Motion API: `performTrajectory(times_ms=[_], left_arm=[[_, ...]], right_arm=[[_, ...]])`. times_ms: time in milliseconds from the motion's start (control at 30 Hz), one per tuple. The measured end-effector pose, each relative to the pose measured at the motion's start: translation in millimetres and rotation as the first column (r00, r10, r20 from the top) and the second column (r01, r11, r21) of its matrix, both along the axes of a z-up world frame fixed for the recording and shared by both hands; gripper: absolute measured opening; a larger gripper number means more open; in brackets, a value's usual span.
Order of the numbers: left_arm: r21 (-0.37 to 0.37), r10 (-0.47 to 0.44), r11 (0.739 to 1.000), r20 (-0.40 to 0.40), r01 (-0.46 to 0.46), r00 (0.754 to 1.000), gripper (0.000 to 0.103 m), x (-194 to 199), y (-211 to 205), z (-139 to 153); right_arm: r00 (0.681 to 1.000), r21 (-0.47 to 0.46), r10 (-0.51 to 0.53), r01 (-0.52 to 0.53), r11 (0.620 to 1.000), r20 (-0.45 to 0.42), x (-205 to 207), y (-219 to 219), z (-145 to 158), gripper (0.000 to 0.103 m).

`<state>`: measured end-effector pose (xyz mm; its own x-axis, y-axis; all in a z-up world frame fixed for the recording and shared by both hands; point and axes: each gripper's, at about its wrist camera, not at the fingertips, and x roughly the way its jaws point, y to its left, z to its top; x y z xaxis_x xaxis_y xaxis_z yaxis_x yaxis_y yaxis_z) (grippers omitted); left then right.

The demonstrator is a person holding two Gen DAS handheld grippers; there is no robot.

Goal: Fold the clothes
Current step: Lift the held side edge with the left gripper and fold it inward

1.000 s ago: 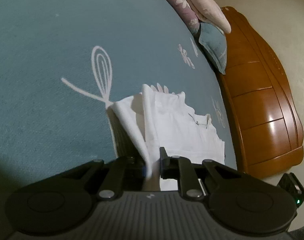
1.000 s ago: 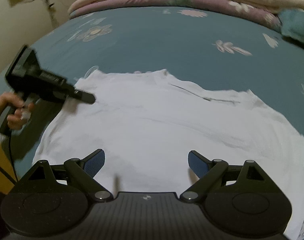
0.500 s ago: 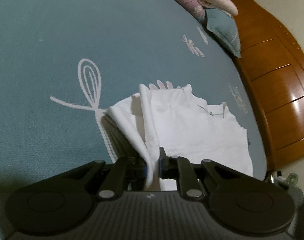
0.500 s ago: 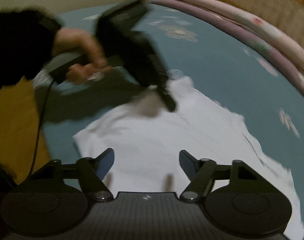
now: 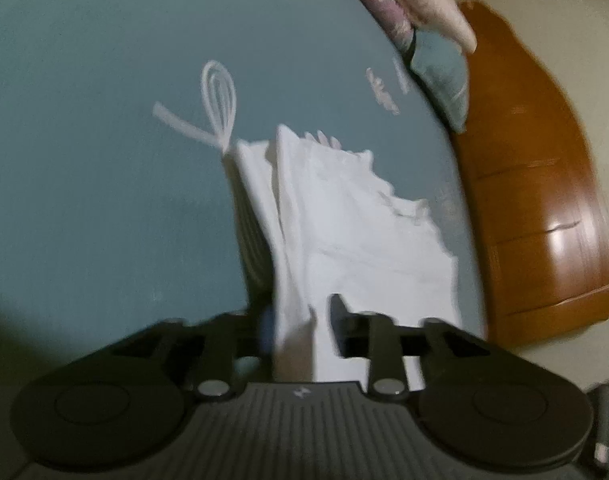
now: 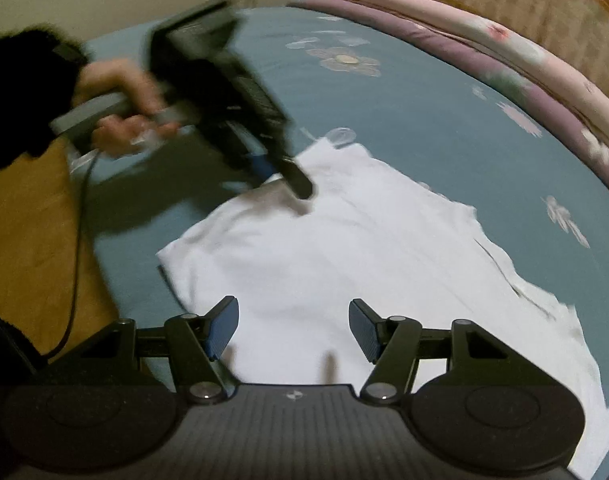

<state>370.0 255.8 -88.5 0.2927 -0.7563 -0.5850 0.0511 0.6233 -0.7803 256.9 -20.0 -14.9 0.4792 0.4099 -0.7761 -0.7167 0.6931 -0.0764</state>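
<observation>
Lying on the teal bedsheet [image 6: 424, 128], the white garment [image 6: 364, 264] was spread mostly flat, its near edge under the right gripper [image 6: 292, 330]. That gripper's fingers [image 6: 224, 326] stood apart and were closing, with nothing between them but the cloth below. At the garment's far side the left gripper [image 5: 300, 324] hung over a raised fold of the white fabric; its fingers [image 5: 338, 312] were opening, the fold between them and no longer pinched. In the right wrist view a hand [image 6: 120, 116] in a dark sleeve held that gripper by its grey handle. Folded quilts [image 6: 504, 52] lay along the bed's far edge, beside a wooden headboard [image 5: 544, 200].
</observation>
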Motion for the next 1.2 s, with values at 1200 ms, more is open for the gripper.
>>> performTrajectory(times_ms=[1200], left_arm=[[-0.078, 0.031, 0.997, 0.029, -0.029, 0.999, 0.060, -17, -18, -8]], right_arm=[[0.982, 0.194, -0.161, 0.177, 0.965, -0.098, 53, -32, 6, 0.070]])
